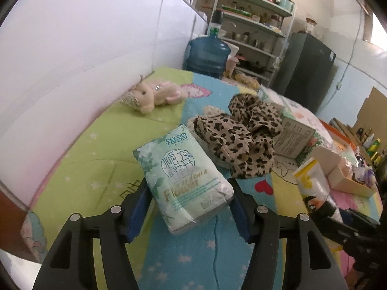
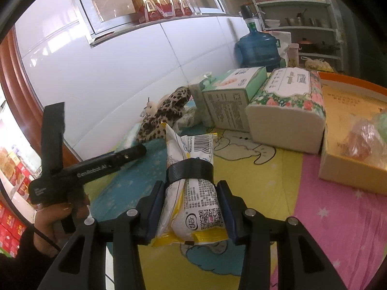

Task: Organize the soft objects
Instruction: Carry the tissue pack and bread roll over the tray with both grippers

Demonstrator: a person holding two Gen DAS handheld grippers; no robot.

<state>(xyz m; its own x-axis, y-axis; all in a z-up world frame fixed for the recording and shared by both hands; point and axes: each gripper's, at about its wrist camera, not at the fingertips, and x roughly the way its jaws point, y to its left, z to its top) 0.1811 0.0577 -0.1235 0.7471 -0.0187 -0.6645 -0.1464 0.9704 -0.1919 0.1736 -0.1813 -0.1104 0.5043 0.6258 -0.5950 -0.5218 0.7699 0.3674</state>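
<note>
Pinching a white-and-yellow plastic packet (image 2: 193,207) banded with a black strap, the right gripper (image 2: 192,210) points down over the cartoon-print quilt (image 2: 326,217). The left gripper (image 1: 188,207) stands with its fingers (image 1: 136,212) spread around a pale green tissue pack (image 1: 186,181) lying on the quilt; whether the pads touch it is unclear. Just behind lies a leopard-print cloth (image 1: 239,140), a pink plush toy (image 1: 154,94) by the wall. A hand (image 2: 56,220), partly cut off, grips the left handle.
</note>
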